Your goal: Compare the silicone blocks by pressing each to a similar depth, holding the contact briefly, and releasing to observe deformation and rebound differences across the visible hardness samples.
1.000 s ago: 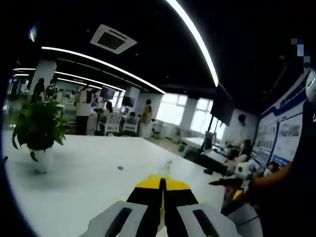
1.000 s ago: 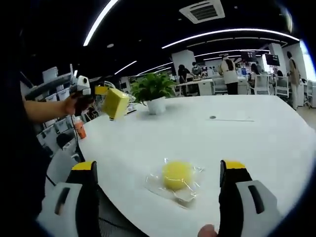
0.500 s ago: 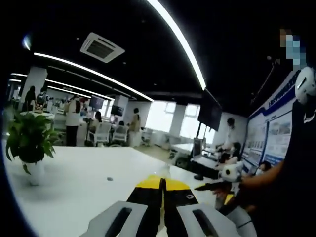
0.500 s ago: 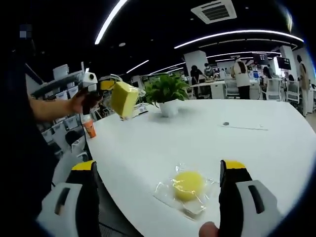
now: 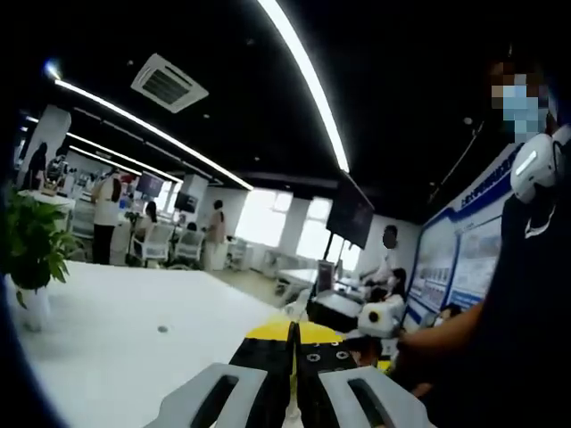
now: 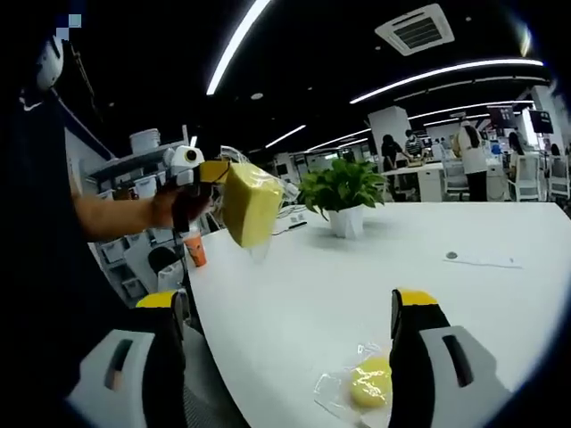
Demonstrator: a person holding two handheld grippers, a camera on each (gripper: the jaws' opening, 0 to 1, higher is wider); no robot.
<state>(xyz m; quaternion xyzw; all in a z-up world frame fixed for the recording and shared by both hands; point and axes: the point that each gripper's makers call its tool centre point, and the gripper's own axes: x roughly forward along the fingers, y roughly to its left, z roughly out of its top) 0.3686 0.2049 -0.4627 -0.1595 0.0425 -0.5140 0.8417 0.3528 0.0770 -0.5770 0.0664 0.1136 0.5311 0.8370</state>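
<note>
The left gripper [image 6: 214,171] is squeezed onto a bagged yellow silicone block [image 6: 251,204], held up in the air over the white desk [image 6: 375,267]. The right gripper [image 6: 290,357] is wide open above a round yellow silicone block [image 6: 370,385] in a bag. Next it should go down and press that one. The square block is higher than before.

Big glossy white worktop [image 6: 357,285] here. Near its front edge sits a round yellow silicone piece in a clear plastic bag [image 6: 370,388]. Farther back there's a potted plant [image 6: 343,201] in a white pot, plus a small dark dot [image 6: 451,256] beside a flat white sheet [image 6: 491,261].
</note>
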